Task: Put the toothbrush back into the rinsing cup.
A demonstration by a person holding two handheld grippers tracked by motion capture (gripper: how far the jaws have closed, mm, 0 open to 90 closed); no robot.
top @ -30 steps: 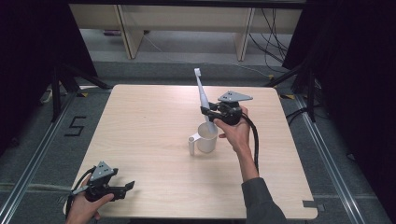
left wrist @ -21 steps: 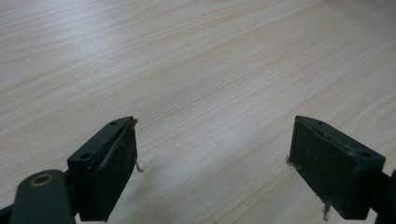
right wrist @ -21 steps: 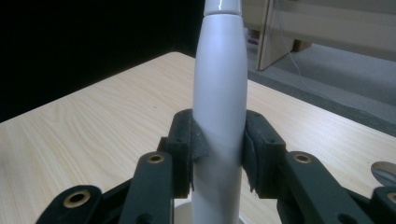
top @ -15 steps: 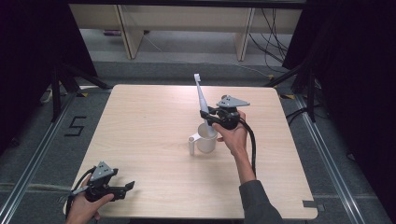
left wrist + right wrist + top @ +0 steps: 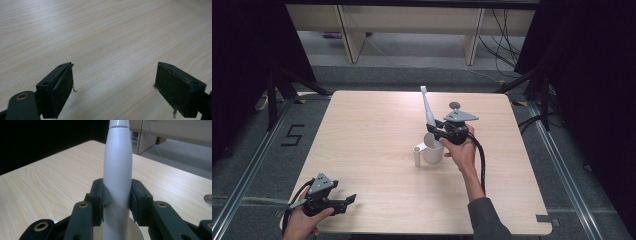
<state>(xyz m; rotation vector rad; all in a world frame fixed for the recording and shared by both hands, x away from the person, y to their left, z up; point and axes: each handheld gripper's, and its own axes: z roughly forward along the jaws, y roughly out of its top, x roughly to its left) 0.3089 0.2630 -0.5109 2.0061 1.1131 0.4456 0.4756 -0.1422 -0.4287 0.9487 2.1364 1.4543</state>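
R gripper [image 5: 435,131] clamping electric toothbrush [image 5: 428,107] upright, lowering into white mug [image 5: 430,149]; L gripper [image 5: 343,202] idling at 7 o'clock, jaws apart, empty.

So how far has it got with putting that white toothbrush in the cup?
Done: the right gripper is clamped on the electric toothbrush, its base at the white mug's mouth. In hand: lowering it in. Left: let go. The left gripper sits open, apart, over the table.

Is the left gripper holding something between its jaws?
No, the left gripper has its jaws wide apart, with nothing but bare wooden table between them.
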